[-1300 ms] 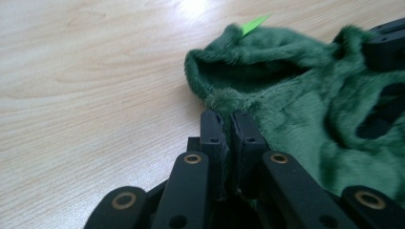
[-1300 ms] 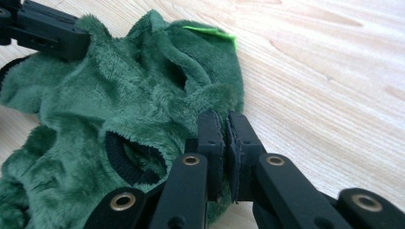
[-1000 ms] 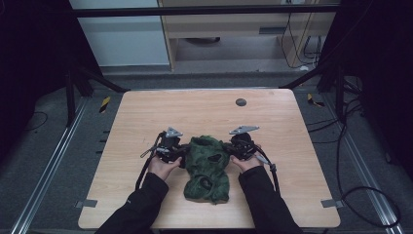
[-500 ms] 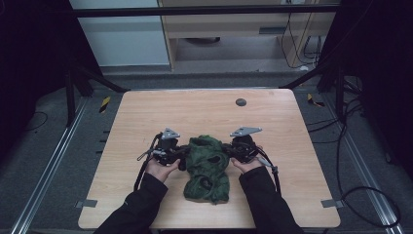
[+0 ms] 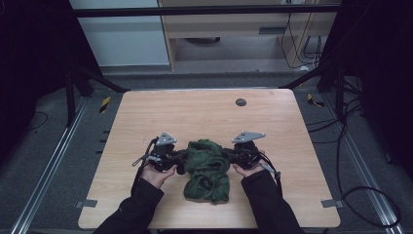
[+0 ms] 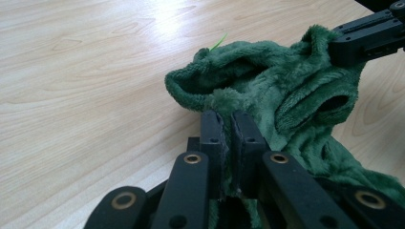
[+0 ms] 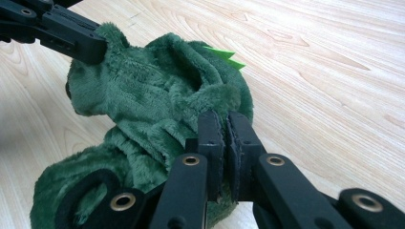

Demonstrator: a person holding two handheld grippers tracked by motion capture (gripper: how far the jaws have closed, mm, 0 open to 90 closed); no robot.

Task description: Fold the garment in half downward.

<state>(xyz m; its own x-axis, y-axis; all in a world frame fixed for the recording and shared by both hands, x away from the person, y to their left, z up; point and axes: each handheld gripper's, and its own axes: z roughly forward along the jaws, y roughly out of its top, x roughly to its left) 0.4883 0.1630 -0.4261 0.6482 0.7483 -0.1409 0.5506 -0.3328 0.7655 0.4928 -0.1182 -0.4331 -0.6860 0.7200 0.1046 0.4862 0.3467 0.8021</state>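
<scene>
A crumpled dark green plush garment [image 5: 206, 168] lies on the near middle of the wooden table [image 5: 195, 117]. My left gripper [image 5: 181, 157] pinches its left edge and my right gripper [image 5: 228, 156] pinches its right edge. In the left gripper view, the jaws of the left gripper [image 6: 228, 119] are shut on a fold of the green plush [image 6: 286, 86], and the other gripper holds the far side at top right. In the right gripper view, the right gripper [image 7: 224, 119] is shut on the fleece [image 7: 153, 90]. Small bright green spikes [image 7: 228, 56] stick out of the fabric.
A small dark round mark [image 5: 240, 102] sits near the table's far edge. Cables [image 5: 141, 163] trail from both grippers toward the person's sleeves [image 5: 136, 209]. Metal rails [image 5: 48, 161] and dark frame legs flank the table.
Both grippers, still holding the plush, have moved slightly toward the near edge of the table, and the garment's upper part has bunched between them.
</scene>
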